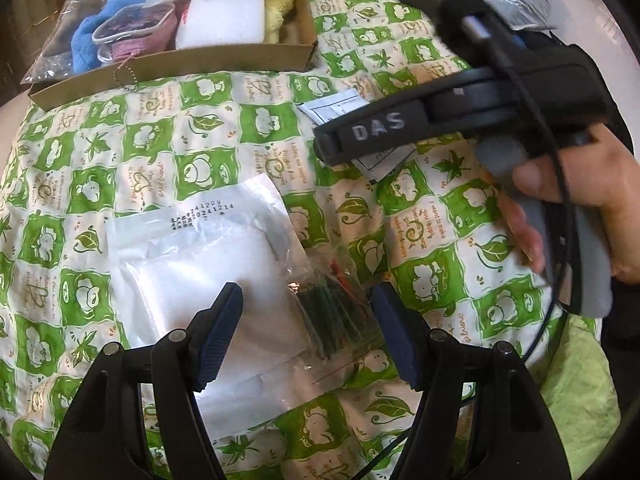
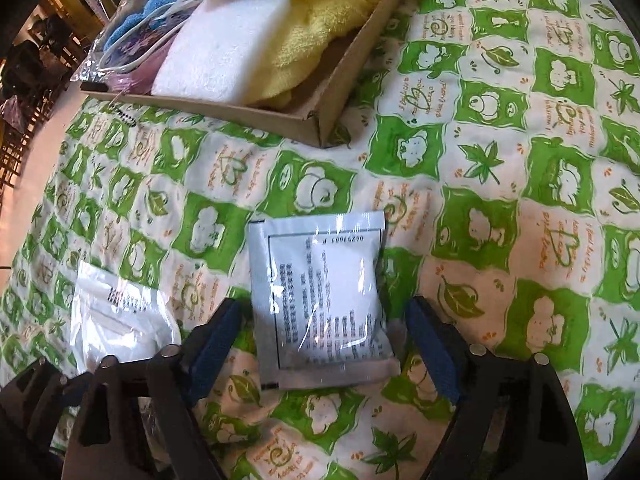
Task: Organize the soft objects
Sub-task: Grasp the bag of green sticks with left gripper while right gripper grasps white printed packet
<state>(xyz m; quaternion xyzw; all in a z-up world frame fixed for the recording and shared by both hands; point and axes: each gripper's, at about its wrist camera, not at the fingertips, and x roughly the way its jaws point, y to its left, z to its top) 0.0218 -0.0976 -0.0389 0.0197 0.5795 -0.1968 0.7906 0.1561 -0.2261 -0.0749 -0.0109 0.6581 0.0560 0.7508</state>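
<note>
In the left wrist view, the left gripper [image 1: 306, 304] has its jaws wide apart and holds nothing. Between its blue tips lies a small clear bag of dark green sticks [image 1: 334, 320] on the green and white cloth [image 1: 224, 120]. Under the left tip is a flat white packet [image 1: 200, 264] with printed numbers; I can read "20241214". Far beyond the tips, up and to the left, stands the cardboard tray [image 1: 168, 66] holding a white sponge [image 1: 222, 20], a yellow cloth [image 1: 280, 4], a blue cloth [image 1: 90, 38] and a pink pouch [image 1: 136, 34]. To the right, a person's hand [image 1: 588, 196] holds the other tool, with "DAS" written on its black bar.

In the right wrist view, the right gripper [image 2: 324, 344] is also open and grips nothing. A white sachet [image 2: 324, 304] with a box of tiny upside-down print lies between its tips, not touched by them. The numbers at its top are too blurry to be sure of. The tray sits far ahead, up and left.
</note>
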